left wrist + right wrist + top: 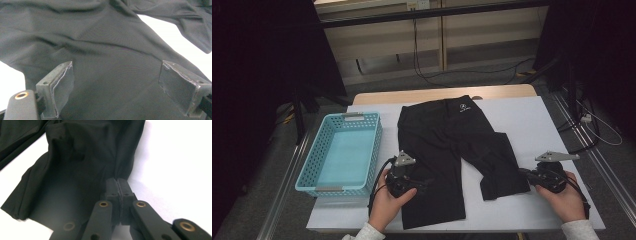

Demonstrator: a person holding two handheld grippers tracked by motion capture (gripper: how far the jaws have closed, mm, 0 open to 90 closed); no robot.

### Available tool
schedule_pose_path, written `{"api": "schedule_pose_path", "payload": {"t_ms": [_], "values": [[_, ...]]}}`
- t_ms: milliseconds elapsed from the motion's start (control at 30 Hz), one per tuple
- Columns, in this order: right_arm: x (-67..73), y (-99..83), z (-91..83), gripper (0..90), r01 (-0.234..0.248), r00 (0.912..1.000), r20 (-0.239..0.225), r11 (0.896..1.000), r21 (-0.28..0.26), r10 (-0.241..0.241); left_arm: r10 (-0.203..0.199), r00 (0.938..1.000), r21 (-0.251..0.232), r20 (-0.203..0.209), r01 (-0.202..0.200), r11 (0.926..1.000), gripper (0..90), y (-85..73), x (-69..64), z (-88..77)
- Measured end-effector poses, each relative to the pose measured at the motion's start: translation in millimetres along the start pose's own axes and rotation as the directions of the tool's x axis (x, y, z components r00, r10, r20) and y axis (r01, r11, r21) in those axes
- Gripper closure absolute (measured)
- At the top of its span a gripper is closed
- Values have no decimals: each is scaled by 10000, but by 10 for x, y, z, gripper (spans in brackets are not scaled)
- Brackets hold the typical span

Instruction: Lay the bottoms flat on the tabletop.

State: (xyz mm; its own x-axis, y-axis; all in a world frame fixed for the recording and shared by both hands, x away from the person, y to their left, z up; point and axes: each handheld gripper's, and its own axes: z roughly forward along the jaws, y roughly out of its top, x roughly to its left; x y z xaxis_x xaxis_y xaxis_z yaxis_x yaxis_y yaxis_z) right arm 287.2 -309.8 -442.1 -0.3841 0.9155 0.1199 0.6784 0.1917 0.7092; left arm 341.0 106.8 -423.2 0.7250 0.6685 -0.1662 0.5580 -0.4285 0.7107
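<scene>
Two grippers work a pair of black shorts (447, 150) spread flat on the white surface (532, 120). The right gripper (526, 176) has its jaws clenched on the hem of one leg; the left gripper (409, 186) hovers released over the other leg. A blue basket (319, 150) stands just left of the shorts; bare surface lies to their right.

black shorts (452, 150) lie flat on the white table (552, 120) beside a blue basket (343, 152).
</scene>
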Motion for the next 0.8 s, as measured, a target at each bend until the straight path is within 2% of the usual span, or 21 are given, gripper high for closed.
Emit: {"api": "schedule_pose_path", "payload": {"t_ms": [167, 267, 433, 533, 667, 800], "values": [[47, -50, -77, 900, -49, 9995, -306, 10000, -52, 47, 126, 9997, 28, 231, -126, 9999, 133, 58, -35, 76], [96, -75, -123, 900, 121, 9997, -214, 9998, -187, -125, 252, 9989, 83, 396, -255, 9996, 133, 95, -69, 130], [104, -167, -178, 900, 188, 9997, -169, 9998, 83, -186, 482, 9968, 34, 639, -485, 9988, 133, 173, -141, 204], [97, -221, -253, 899, 100, 9998, -197, 9999, 10, -100, 509, 9962, 21, 701, -512, 9987, 133, 197, -159, 228], [79, -273, -305, 898, 59, 10000, -17, 10000, -48, -59, 719, 9932, 75, 916, -729, 9973, 133, 243, -218, 309], [80, -302, -300, 891, -142, 9997, -208, 9999, -3, 142, 748, 9917, 95, 1041, -762, 9970, 133, 259, -236, 341]]}}
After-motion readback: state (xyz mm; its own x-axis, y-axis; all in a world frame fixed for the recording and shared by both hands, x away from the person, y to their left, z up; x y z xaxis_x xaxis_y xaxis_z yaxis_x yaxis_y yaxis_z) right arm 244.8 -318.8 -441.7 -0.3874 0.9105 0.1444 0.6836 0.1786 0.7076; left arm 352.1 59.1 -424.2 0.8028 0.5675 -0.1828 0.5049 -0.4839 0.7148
